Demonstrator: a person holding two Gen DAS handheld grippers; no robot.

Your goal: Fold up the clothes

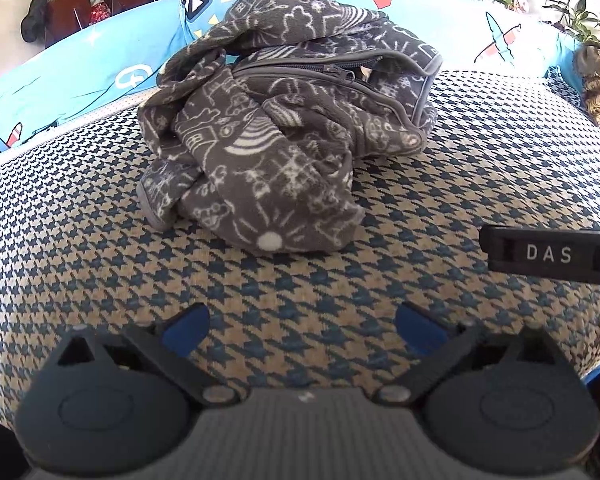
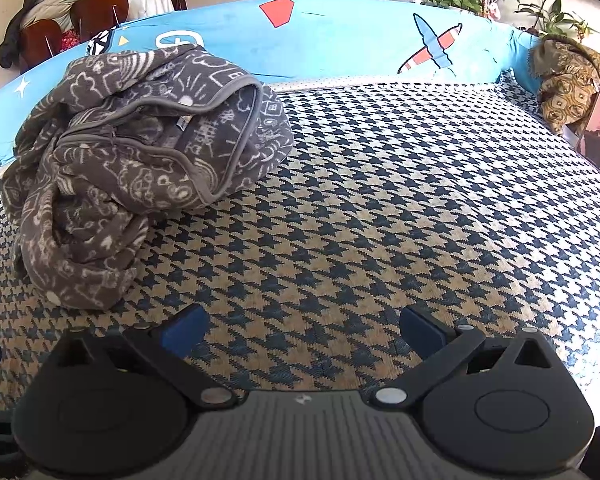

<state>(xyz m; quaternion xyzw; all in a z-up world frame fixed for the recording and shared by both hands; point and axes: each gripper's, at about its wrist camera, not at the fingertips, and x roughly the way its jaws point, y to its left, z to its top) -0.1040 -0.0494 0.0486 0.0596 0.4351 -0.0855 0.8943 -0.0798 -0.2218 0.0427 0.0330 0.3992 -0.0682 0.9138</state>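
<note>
Fleece in grey with white doodle print, a zip-up garment [image 1: 276, 120], lies in a crumpled heap on the houndstooth cover [image 1: 340, 288] of the bed, toward its far edge, just in front of the blue cartoon-print bedding [image 1: 100, 60]. Zipper and piped hem show, but sleeves and outline are lost in the bunching. It is not folded; the step in hand looks like getting it spread flat. The left gripper [image 1: 302, 328] and right gripper [image 2: 304, 330] both hover over the bare cover short of the heap, jaws spread wide, holding nothing. The next move calls for finding an edge, hem or shoulder, and drawing it out smooth.
</note>
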